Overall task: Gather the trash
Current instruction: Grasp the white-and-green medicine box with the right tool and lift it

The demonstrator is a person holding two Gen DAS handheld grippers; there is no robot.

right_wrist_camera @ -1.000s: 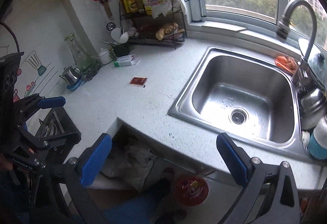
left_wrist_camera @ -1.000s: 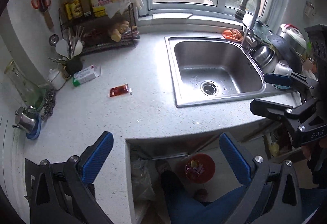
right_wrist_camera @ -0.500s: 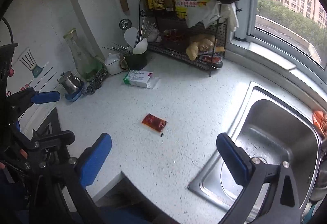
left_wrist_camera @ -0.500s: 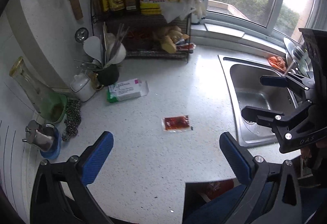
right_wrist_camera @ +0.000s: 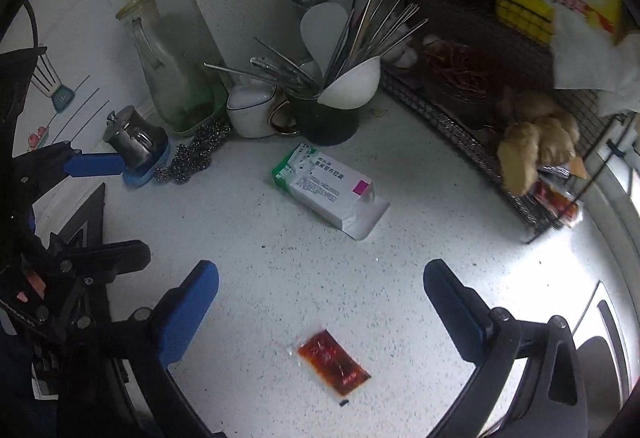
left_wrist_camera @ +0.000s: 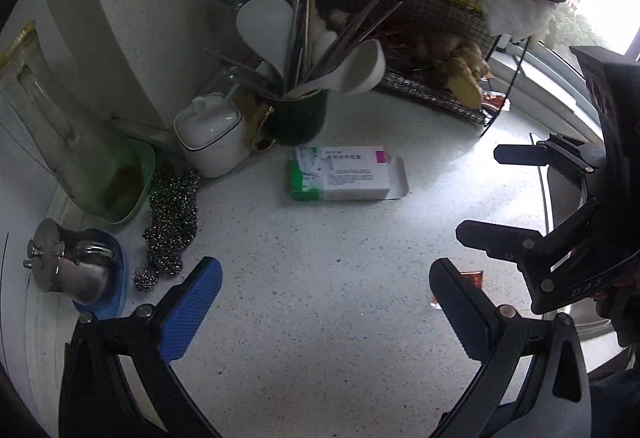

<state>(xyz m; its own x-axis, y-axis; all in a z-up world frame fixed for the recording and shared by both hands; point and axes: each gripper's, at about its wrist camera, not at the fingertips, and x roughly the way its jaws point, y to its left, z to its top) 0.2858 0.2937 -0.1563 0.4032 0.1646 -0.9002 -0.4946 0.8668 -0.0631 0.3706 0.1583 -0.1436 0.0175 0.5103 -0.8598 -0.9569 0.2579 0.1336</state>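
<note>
Two tongs released and empty, left tongs (left_wrist_camera: 324, 302) and right tongs (right_wrist_camera: 320, 298) over the speckled tabletop (right_wrist_camera: 400, 250), red sauce packet (right_wrist_camera: 333, 362) lying near between the right tongs' fingers, opened medicine box (right_wrist_camera: 326, 188) farther off, utensil cup (right_wrist_camera: 326, 118) beyond

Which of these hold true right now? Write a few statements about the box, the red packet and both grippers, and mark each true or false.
1. The box lies flat on the counter with an end flap open. True.
2. The right gripper grips the red packet. False: it is open, and the packet lies on the counter.
3. The left gripper is open and empty. True.
4. The box stands inside the wire rack. False: it lies on the counter beside it.
</note>
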